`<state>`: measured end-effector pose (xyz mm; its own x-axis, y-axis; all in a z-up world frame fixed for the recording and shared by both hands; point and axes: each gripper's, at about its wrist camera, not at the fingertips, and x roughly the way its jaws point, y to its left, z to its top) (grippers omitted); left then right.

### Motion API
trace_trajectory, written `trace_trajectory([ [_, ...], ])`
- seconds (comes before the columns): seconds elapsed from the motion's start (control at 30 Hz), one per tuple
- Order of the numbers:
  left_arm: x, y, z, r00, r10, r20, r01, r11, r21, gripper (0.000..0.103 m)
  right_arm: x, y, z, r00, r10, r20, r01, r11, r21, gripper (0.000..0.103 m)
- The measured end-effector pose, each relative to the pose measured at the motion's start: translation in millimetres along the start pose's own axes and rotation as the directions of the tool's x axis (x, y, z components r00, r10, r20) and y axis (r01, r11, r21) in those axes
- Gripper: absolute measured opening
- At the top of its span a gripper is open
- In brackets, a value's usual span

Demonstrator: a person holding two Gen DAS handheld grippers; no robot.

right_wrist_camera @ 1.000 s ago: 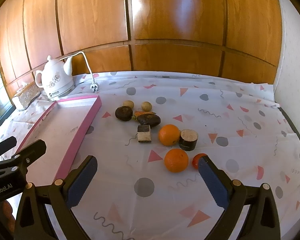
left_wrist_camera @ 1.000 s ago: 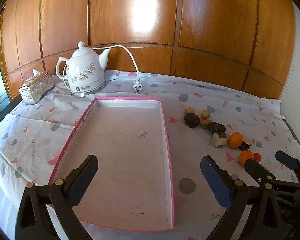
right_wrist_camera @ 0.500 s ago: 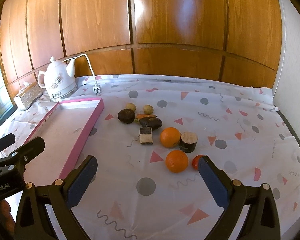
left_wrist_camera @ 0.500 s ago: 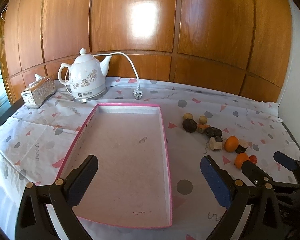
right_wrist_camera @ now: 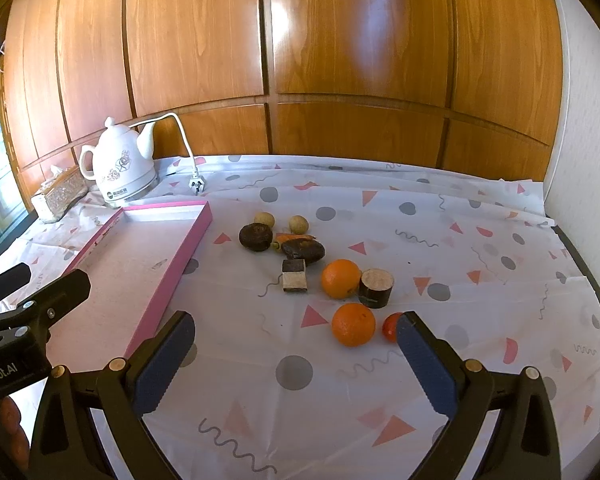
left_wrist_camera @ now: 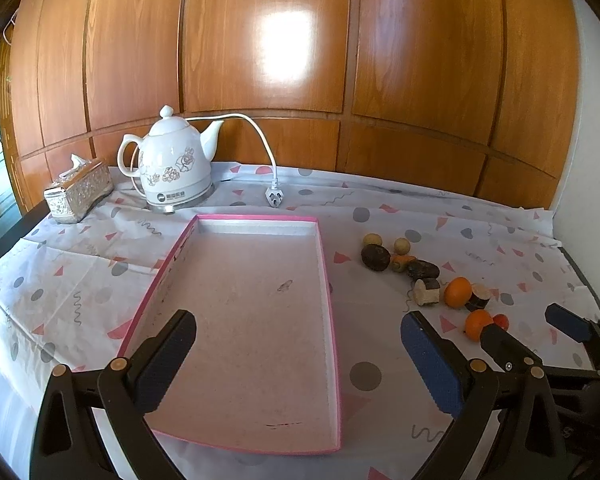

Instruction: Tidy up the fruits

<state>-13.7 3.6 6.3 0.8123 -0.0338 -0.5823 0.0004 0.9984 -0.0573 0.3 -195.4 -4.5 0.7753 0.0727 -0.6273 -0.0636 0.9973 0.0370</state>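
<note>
A shallow pink-rimmed tray (left_wrist_camera: 327,280) (right_wrist_camera: 188,246) lies empty on the patterned tablecloth. To its right is a cluster of fruit: two oranges (right_wrist_camera: 353,324) (right_wrist_camera: 340,278), a small red fruit (right_wrist_camera: 390,326), two dark fruits (right_wrist_camera: 255,237) (right_wrist_camera: 303,249), two small tan balls (right_wrist_camera: 264,219), a cut cube piece (right_wrist_camera: 294,276) and a cut round piece (right_wrist_camera: 376,287). My left gripper (left_wrist_camera: 298,354) hovers open above the tray's near end. My right gripper (right_wrist_camera: 294,354) stands open just short of the nearest orange, empty.
A white floral kettle (left_wrist_camera: 171,168) with its unplugged cord (left_wrist_camera: 274,196) stands behind the tray, beside a silver tissue box (left_wrist_camera: 78,192). Wood panelling closes the back, a white wall (right_wrist_camera: 580,184) the right. The table edge drops at the left.
Both grippers have pulled back and risen slightly, so tray and fruit look smaller and farther. Nothing on the table has moved; both stay open.
</note>
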Motion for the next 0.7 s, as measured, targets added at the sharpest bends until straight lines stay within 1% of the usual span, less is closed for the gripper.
trace_trajectory([
  [0.27,2.5,-3.9,0.9,1.0,-0.002,-0.006,0.002,1.0,0.006,0.103,0.7,-1.0,-0.8,1.0,0.0,-0.003,0.0,1.0,0.003,0.102],
  [0.43,9.4,-9.4,1.2,1.0,-0.008,-0.023,0.008,1.0,0.019,0.103,5.5,-8.6,-2.6,1.0,0.004,-0.016,-0.004,1.0,0.014,0.102],
  [0.5,12.6,-12.4,0.4,0.999,-0.018,-0.032,0.019,0.999,0.027,0.103,8.9,-15.8,-4.1,1.0,0.007,-0.027,-0.006,1.0,0.031,0.102],
  [0.6,18.7,-20.7,-1.6,0.997,-0.059,-0.056,0.062,0.997,0.051,0.103,14.4,-28.2,-7.6,0.999,0.006,-0.049,-0.003,0.998,0.055,0.102],
  [0.67,22.9,-26.1,-3.3,0.992,-0.095,-0.077,0.1,0.993,0.064,0.103,17.4,-38.9,-10.9,0.998,0.012,-0.066,-0.007,0.997,0.075,0.097],
  [0.7,25.4,-30.6,-4.4,0.989,-0.118,-0.09,0.125,0.989,0.075,0.103,20.3,-47.4,-13.1,0.996,0.017,-0.082,-0.009,0.995,0.095,0.09],
])
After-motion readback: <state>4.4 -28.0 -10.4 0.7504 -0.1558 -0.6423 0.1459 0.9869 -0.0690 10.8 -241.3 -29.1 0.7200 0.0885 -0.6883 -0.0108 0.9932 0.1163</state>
